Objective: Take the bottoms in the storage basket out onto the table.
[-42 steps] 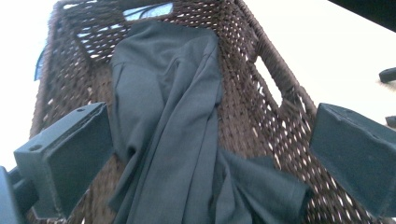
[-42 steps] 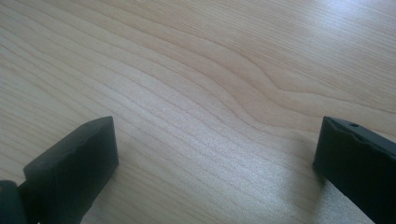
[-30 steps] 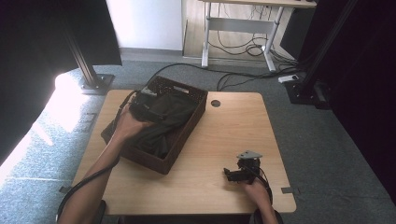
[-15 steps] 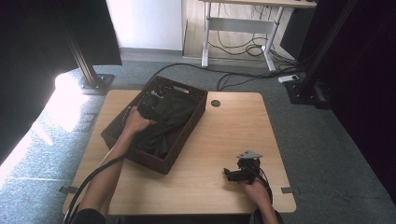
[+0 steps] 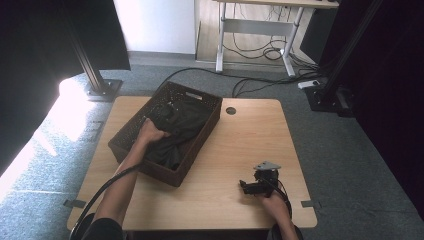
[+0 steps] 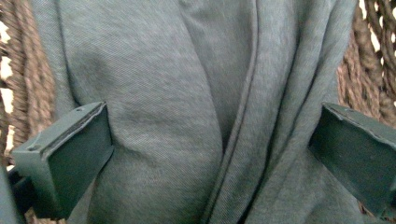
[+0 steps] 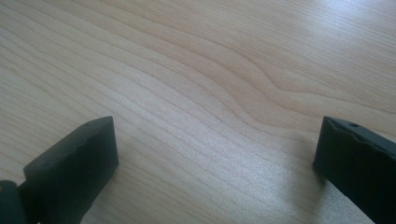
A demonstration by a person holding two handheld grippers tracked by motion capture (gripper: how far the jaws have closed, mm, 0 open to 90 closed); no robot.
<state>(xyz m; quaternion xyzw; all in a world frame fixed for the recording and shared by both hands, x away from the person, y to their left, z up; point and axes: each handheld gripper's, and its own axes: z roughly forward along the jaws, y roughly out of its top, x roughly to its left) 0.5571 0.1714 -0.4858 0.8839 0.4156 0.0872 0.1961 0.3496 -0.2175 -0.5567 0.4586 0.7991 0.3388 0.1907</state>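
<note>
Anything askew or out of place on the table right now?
Only the basket: it sits skewed to the table edges. The dark garment lies crumpled inside it, with the left gripper open over its folds. No spills or damage.

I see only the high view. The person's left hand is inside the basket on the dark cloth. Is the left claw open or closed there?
Observer: Open. In the left gripper view the left claw has its jaws spread wide over the dark grey-green folded cloth, with cloth between them.
Operator: Does it touch the basket wall?
Observer: I cannot tell; the brown woven wicker basket shows at both edges, behind the cloth.
Operator: And the right claw?
Observer: The right claw is open over the bare light wooden table, nothing between its jaws.
</note>
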